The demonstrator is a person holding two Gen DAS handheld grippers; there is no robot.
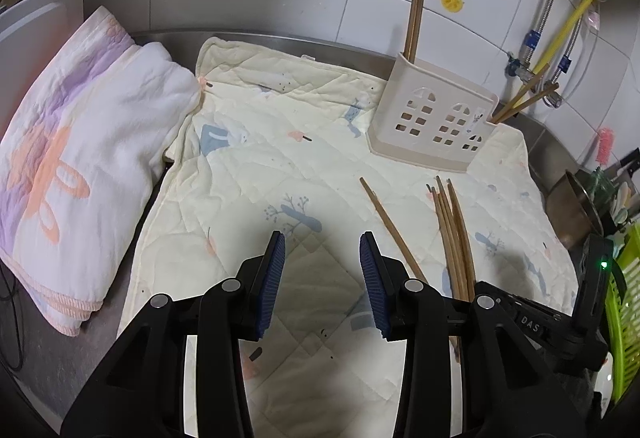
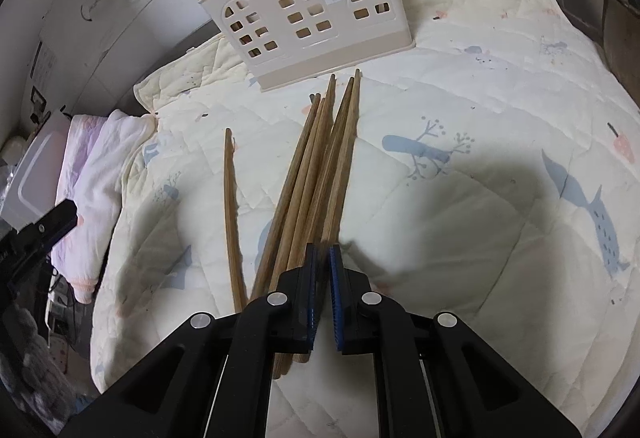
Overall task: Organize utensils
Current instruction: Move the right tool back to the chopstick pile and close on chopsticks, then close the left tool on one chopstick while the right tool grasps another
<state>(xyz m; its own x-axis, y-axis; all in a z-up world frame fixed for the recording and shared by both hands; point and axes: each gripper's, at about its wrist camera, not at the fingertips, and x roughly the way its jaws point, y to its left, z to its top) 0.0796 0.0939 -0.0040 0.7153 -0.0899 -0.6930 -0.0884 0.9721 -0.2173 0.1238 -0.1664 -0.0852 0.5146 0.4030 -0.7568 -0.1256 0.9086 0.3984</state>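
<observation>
The right gripper is pointing steeply down at the quilted mat, its blue pads nearly together; a chopstick from the loose bundle seems to be passing between them, though the grip itself is hard to confirm. The bundle is fanning away from the gripper toward the beige utensil holder, tips stopping just short of its base. One single chopstick is lying apart, to the left of the bundle.

The left gripper is hovering over a bare part of the mat with its jaws partly open and nothing between them. The single chopstick is lying just beside its right finger, the bundle farther right. The holder is standing beyond, already carrying chopsticks at both ends. A folded towel is lying at the left of the tabletop, clear of both grippers. A green basket is sitting at the right edge.
</observation>
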